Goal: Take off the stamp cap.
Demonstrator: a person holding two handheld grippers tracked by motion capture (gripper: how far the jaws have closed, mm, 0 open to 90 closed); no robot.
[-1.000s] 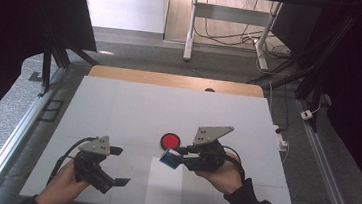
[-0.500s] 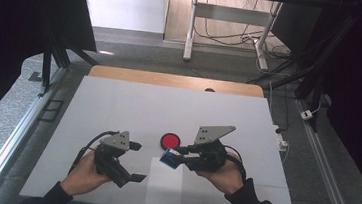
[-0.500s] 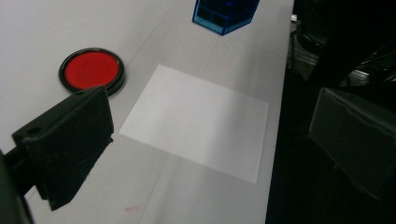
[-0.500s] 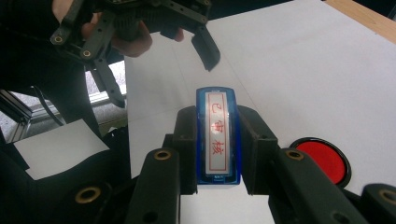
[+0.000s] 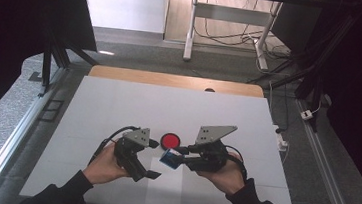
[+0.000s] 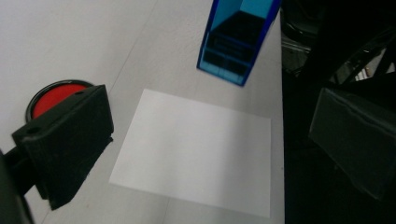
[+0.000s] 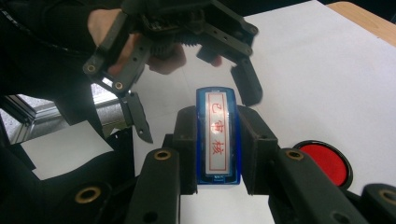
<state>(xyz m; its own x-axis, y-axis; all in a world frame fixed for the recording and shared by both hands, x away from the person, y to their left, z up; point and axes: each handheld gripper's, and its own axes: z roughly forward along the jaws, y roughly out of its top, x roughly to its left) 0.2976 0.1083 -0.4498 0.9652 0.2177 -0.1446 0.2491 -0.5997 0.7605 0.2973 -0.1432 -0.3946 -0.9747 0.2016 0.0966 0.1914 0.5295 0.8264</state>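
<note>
Two grippers now close together: your left gripper (image 5: 155, 167) has moved in across bench (image 5: 108, 105) toward blue stamp (image 5: 168, 158), jaws released, nothing between. Handover or cap pull looks near. Your right gripper (image 5: 177, 157) clenched on stamp, above white paper (image 5: 165, 188), beside red ink pad (image 5: 170, 141). Stamp long axis roughly level, free end pointing at left gripper.

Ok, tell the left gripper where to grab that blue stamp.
Grip the free end of the blue stamp, coming from beyond it. The right gripper clamps the long flat sides near its own end; the left gripper is open, already facing it.
</note>
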